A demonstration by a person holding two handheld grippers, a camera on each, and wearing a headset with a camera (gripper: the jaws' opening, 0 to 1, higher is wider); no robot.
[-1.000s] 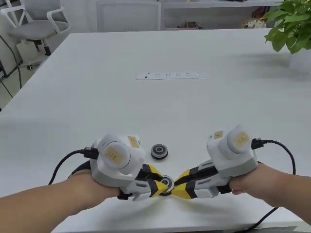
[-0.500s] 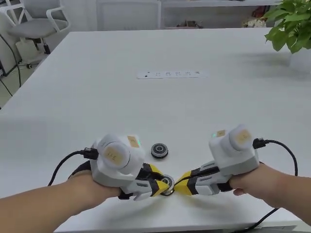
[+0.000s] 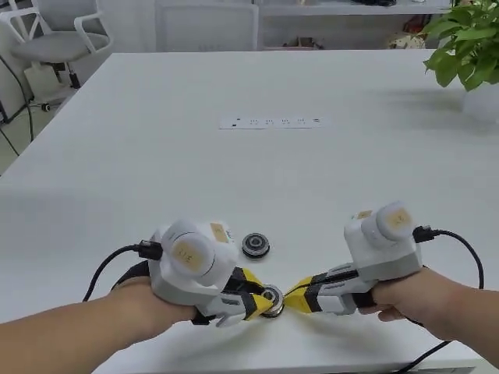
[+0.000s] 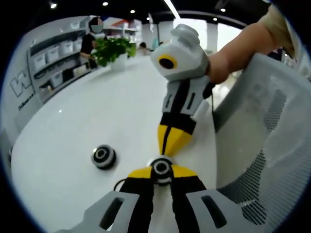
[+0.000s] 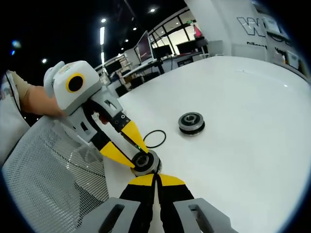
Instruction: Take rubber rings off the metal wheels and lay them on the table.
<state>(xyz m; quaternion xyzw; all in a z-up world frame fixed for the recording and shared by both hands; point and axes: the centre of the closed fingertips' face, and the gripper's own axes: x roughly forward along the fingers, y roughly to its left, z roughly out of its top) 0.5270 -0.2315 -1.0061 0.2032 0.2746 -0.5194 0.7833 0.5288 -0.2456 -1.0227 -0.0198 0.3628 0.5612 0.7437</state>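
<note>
Head view: metal wheel (image 3: 271,296) sits pinched in the left hand-held gripper (image 3: 263,301).

There are two yellow-tipped two-jaw tools, the left gripper (image 3: 263,302) and the right gripper (image 3: 291,298), which meet tip to tip. There are two small round metal wheels with black rubber rims. The held wheel (image 3: 271,296) is clamped at the left gripper's tips and touches the right gripper's closed tips. The free wheel (image 3: 255,244) lies just ahead of both tools. One loose thin black rubber ring (image 5: 155,138) lies beside the left gripper's jaws, between the two wheels. Well ahead of the grippers lies one long white power strip (image 3: 269,121). Beyond it stand one leafy green potted plant (image 3: 464,43) on the right gripper's side and one grey office chair (image 3: 54,39) on the left gripper's side.
</note>
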